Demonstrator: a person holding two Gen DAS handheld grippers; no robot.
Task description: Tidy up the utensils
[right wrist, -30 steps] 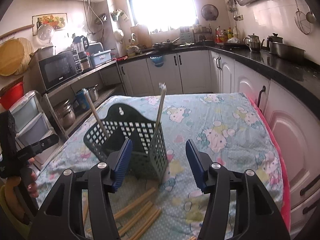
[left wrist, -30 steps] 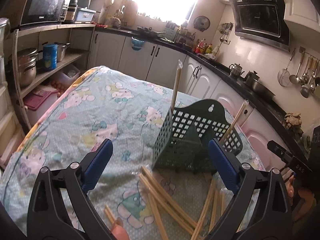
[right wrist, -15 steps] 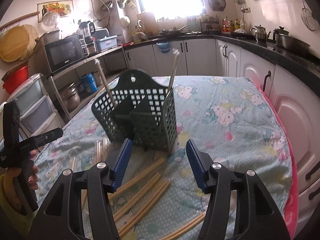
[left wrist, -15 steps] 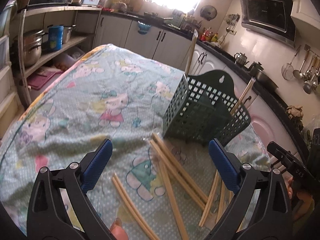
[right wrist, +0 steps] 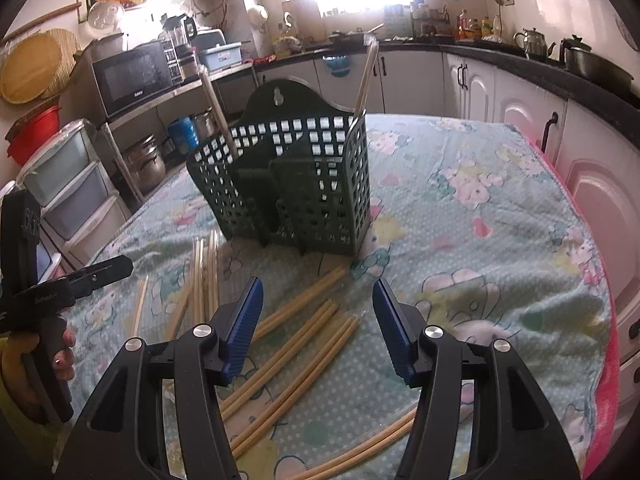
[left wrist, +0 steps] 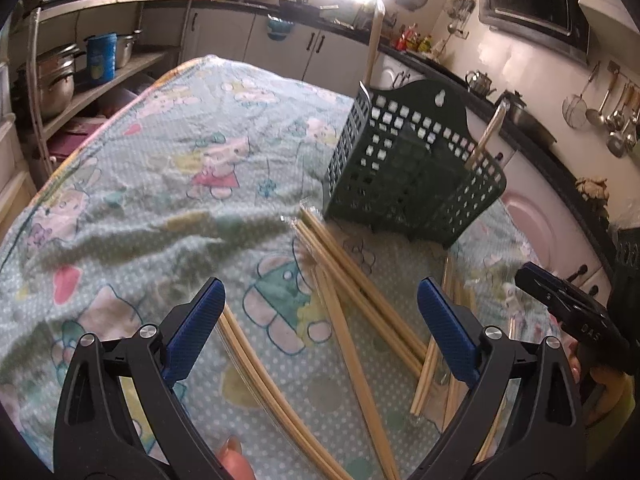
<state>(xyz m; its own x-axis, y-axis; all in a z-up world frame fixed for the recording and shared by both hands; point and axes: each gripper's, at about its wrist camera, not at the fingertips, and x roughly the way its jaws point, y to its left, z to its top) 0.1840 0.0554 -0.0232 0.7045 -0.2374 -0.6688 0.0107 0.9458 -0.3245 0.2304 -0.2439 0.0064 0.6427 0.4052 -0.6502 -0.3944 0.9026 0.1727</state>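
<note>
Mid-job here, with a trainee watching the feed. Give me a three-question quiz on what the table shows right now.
1. True or false: the right gripper is clamped on a chopstick pair.
2. How many wrapped chopstick pairs stand upright in the green basket? A) none B) two C) five
3. Fill in: the loose chopsticks lie on the ______, in front of the basket.

Key:
1. False. Its jaws stand apart with nothing between them, and so do those of the left gripper.
2. B. One stands at each end of the basket.
3. Tablecloth, the one with the cartoon print.
</note>
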